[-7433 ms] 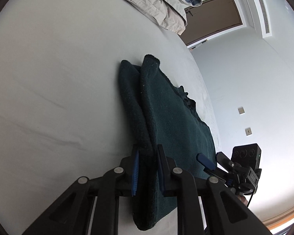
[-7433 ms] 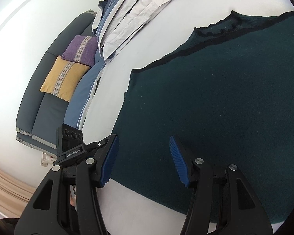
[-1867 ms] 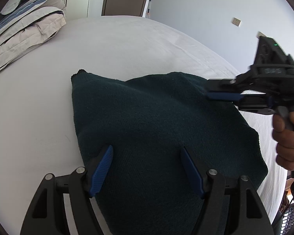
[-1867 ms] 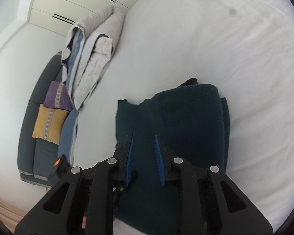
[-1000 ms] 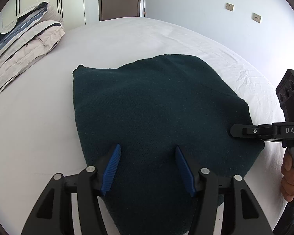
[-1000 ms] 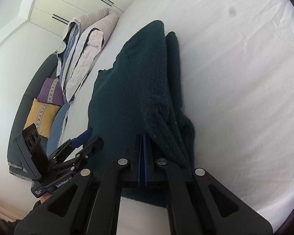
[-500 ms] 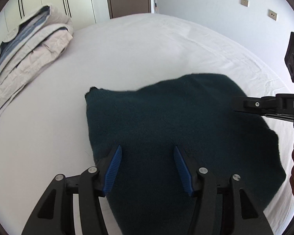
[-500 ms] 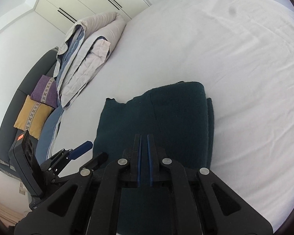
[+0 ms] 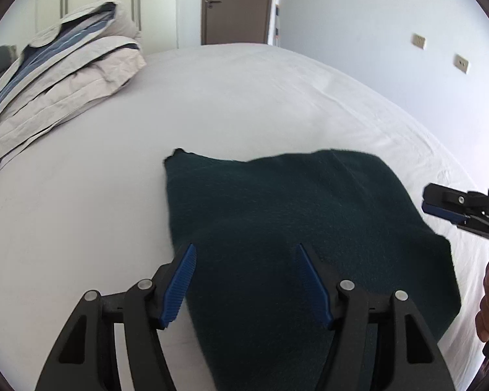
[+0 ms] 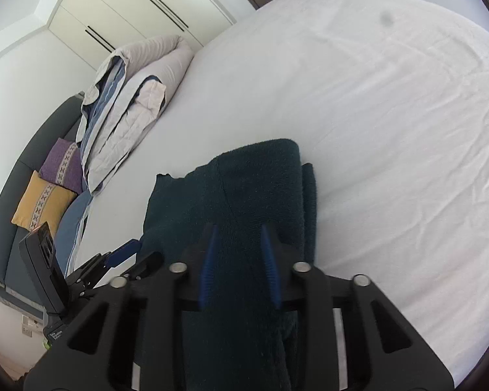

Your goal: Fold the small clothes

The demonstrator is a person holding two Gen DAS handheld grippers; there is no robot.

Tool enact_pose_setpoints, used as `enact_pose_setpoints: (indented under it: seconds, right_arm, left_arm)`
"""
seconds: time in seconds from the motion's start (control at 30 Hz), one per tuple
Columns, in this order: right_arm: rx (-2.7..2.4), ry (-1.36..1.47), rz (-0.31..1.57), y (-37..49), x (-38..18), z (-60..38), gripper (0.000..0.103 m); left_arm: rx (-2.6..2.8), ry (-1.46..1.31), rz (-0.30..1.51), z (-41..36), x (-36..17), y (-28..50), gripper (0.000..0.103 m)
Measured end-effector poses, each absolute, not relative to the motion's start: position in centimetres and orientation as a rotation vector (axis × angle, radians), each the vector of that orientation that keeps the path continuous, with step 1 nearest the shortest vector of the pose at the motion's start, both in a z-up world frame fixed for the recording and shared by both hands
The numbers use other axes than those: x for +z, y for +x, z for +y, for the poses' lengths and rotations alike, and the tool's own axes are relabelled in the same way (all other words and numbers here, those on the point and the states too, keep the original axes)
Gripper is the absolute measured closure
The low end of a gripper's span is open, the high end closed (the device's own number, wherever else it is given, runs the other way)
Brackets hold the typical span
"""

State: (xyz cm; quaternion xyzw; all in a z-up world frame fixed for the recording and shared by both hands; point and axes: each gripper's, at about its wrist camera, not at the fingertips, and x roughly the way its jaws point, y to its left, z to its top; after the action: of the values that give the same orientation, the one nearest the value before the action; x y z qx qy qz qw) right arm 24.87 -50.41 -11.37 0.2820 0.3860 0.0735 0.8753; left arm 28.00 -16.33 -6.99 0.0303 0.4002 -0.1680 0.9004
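A folded duvet [image 9: 62,78] lies on the white bed [image 9: 244,104] near 2 cushions [image 10: 45,195].

Left wrist view looks forward over its fingers [image 9: 182,273], close above the cloth [image 9: 293,215], toward the door [image 9: 238,3]; right wrist view faces the wardrobe [image 10: 140,3]; both share the cloth and duvet [image 9: 58,81].
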Motion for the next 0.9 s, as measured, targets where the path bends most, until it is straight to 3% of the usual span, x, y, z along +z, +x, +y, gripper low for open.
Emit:
enact_pose_setpoints:
  seconds: [0.1, 0.33, 0.43, 0.5, 0.53, 0.67, 0.9]
  right_arm:
    - [0.113, 0.566, 0.782, 23.1, -10.4, -51.9, 0.044]
    - [0.155, 0.616, 0.955, 23.7, -13.9, -52.9, 0.043]
    - [0.184, 0.617, 1.014, 24.7, -15.7, -51.9, 0.043]
    - [0.187, 0.584, 1.025, 25.3, -16.2, -51.3, 0.043]
    - [0.181, 0.566, 1.028, 25.6, -16.2, -50.9, 0.044]
    - [0.174, 0.513, 1.063, 26.5, -16.5, -49.9, 0.068]
    - [0.069, 0.238, 1.052, 26.3, -15.2, -45.8, 0.078]
  left_arm:
    - [-0.304, -0.035, 0.811, -13.1, -6.3, 27.1, 0.025]
    - [-0.381, -0.220, 1.033, -11.5, -10.2, 29.2, 0.024]
    - [-0.430, -0.189, 1.088, -13.8, -11.1, 29.1, 0.009]
    - [-0.437, -0.143, 1.097, -15.1, -11.6, 29.1, 0.007]
    - [-0.437, -0.138, 1.092, -15.5, -11.7, 29.0, 0.008]
    - [-0.435, -0.121, 1.093, -16.3, -11.6, 29.0, 0.021]
    - [-0.410, -0.062, 1.086, -16.9, -10.8, 28.8, 0.039]
